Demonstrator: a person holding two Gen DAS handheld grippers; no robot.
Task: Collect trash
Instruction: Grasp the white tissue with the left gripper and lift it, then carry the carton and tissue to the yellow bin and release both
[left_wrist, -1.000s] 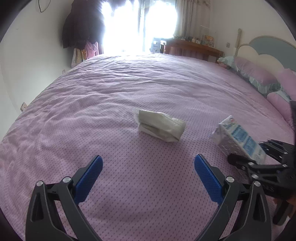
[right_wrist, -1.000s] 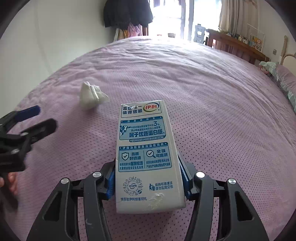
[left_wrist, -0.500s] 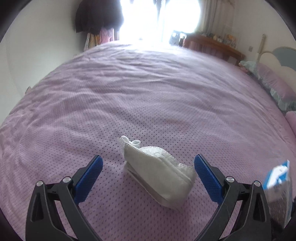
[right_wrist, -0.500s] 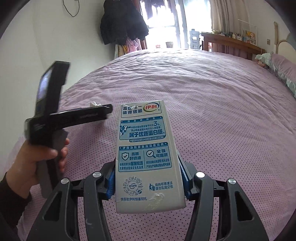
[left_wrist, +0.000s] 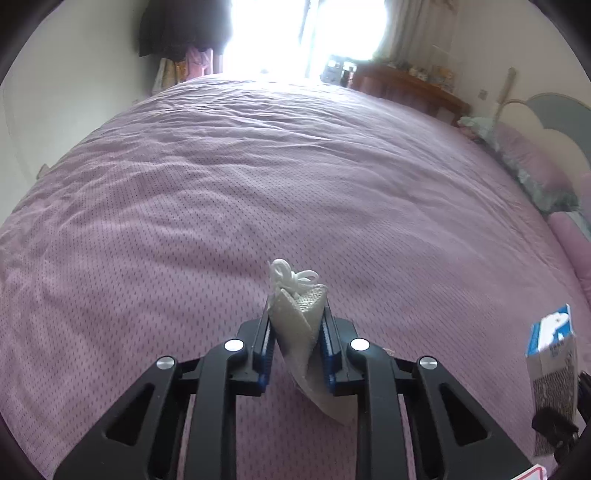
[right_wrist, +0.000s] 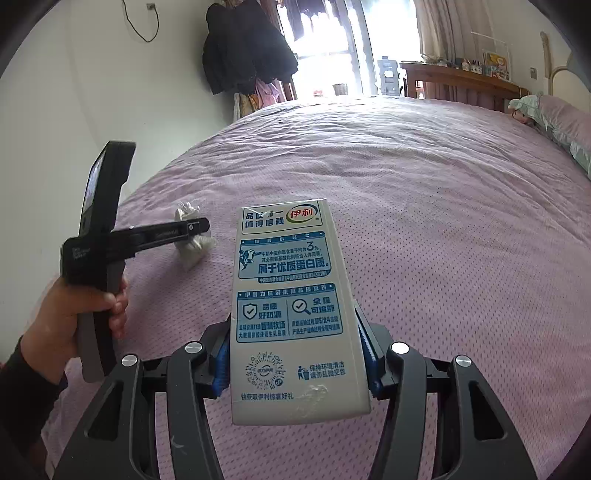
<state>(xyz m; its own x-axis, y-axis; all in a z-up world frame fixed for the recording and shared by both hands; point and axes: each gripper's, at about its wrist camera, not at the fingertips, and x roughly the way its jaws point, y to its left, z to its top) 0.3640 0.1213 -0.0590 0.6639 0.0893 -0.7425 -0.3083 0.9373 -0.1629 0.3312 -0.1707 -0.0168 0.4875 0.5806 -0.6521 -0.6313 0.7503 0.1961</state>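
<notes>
My left gripper (left_wrist: 296, 332) is shut on a crumpled white face mask (left_wrist: 295, 325), its ear loops sticking up above the blue pads, just over the purple bedspread (left_wrist: 221, 206). In the right wrist view the same gripper (right_wrist: 192, 230) shows from the side at the left, held by a hand, with the mask (right_wrist: 192, 247) hanging in it. My right gripper (right_wrist: 295, 354) is shut on a white and blue milk carton (right_wrist: 291, 314), held lengthwise above the bed. The carton also shows at the right edge of the left wrist view (left_wrist: 552, 362).
The bed fills both views. Purple pillows (left_wrist: 532, 173) and a headboard (left_wrist: 557, 118) lie at the right. A wooden desk (right_wrist: 461, 81) stands beyond the bed by a bright window. Dark clothes (right_wrist: 243, 55) hang on the far wall.
My left gripper moved down onto the mask and shut on it; a second ago it was open with the mask lying ahead. The right gripper kept its hold on the carton and rose slightly.
</notes>
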